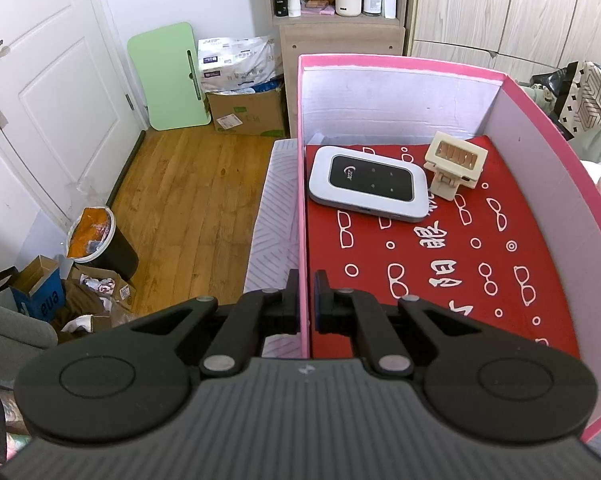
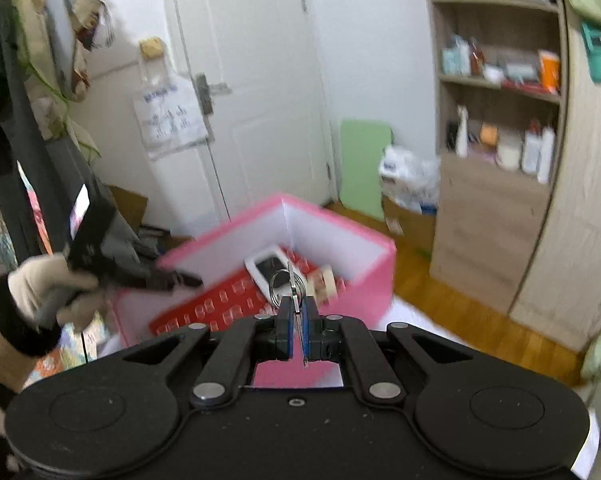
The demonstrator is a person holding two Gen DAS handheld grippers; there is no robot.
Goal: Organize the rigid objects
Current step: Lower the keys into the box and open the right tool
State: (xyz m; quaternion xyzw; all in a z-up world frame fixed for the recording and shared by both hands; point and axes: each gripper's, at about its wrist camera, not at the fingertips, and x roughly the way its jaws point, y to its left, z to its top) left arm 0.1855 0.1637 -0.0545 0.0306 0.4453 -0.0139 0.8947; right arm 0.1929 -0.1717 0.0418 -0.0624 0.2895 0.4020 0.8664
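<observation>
A pink box [image 1: 400, 63] with a red patterned lining holds a white pocket router [image 1: 366, 184] and a cream clip stand [image 1: 454, 162] at its far end. My left gripper [image 1: 305, 298] is shut on the box's left wall, one finger outside and one inside. In the right wrist view the same pink box [image 2: 374, 280] lies below and ahead. My right gripper [image 2: 296, 316] is shut on a metal key with a key ring [image 2: 284, 286], held in the air in front of the box. A gloved hand [image 2: 48, 288] holds the left gripper on the box's wall.
The box rests on a pale striped surface [image 1: 276, 200]. Wooden floor [image 1: 188, 200], a white door [image 1: 40, 80], a green board [image 1: 168, 76], cardboard boxes and a full bin [image 1: 96, 236] lie to the left. A shelf unit [image 1: 340, 0] and wardrobe stand behind.
</observation>
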